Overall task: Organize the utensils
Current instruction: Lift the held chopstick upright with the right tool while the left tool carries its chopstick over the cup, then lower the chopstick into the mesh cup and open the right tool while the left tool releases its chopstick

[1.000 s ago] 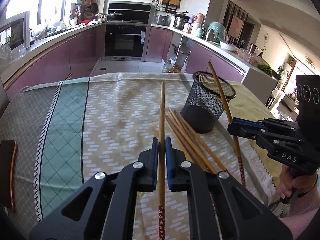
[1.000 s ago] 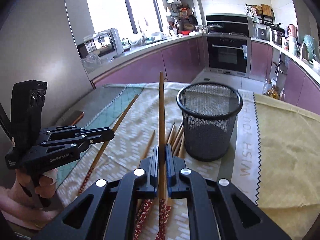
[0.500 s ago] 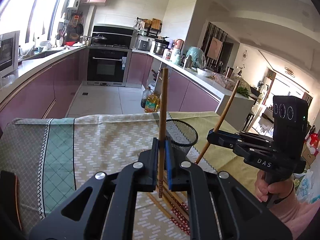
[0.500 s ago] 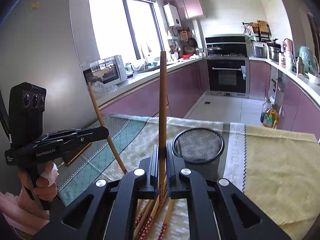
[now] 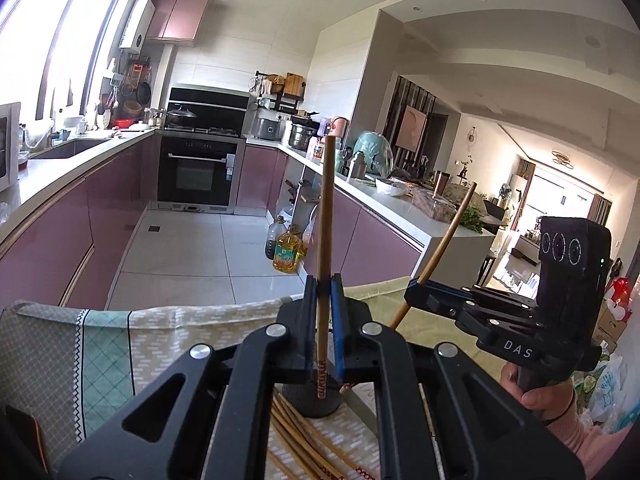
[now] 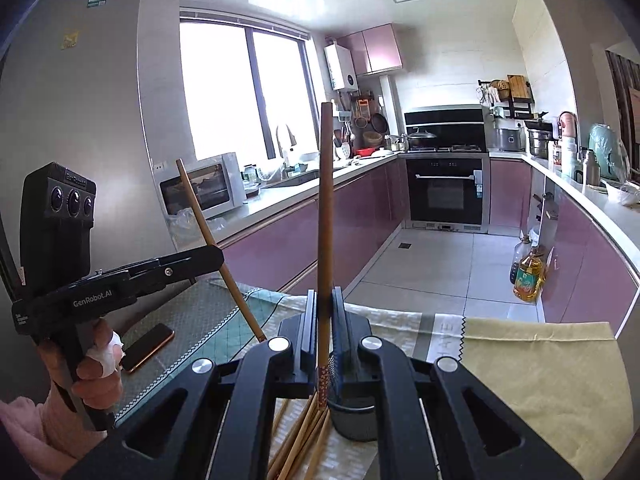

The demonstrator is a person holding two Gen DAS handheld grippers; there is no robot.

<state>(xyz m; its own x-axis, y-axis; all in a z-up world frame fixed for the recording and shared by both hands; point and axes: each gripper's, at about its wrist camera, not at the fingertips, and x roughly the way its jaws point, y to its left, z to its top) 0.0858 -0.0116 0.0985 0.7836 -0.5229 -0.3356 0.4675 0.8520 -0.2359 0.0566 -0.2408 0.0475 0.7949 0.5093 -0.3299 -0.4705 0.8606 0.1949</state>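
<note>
My left gripper (image 5: 323, 294) is shut on a wooden chopstick (image 5: 325, 220) that stands nearly upright, its red patterned end down. My right gripper (image 6: 325, 306) is shut on a second chopstick (image 6: 325, 208), also upright. Each gripper shows in the other's view: the right gripper (image 5: 416, 300) with its slanted chopstick (image 5: 444, 240), the left gripper (image 6: 214, 258) with its chopstick (image 6: 208, 236). Both hang above the table. Below them stands the black mesh cup (image 5: 314, 400) (image 6: 354, 420), largely hidden by my fingers. Several loose chopsticks (image 5: 304, 444) (image 6: 300, 440) lie beside it.
A patterned tablecloth (image 5: 104, 344) covers the table, with a yellow cloth (image 6: 540, 368) on the right. A phone (image 6: 148, 346) lies near the table's left edge. Oil bottles (image 6: 528, 276) stand on the kitchen floor beyond, between purple cabinets.
Both grippers have risen with their chopsticks, which went from lying along the table to standing upright. The cup and loose chopsticks have dropped low in both views.
</note>
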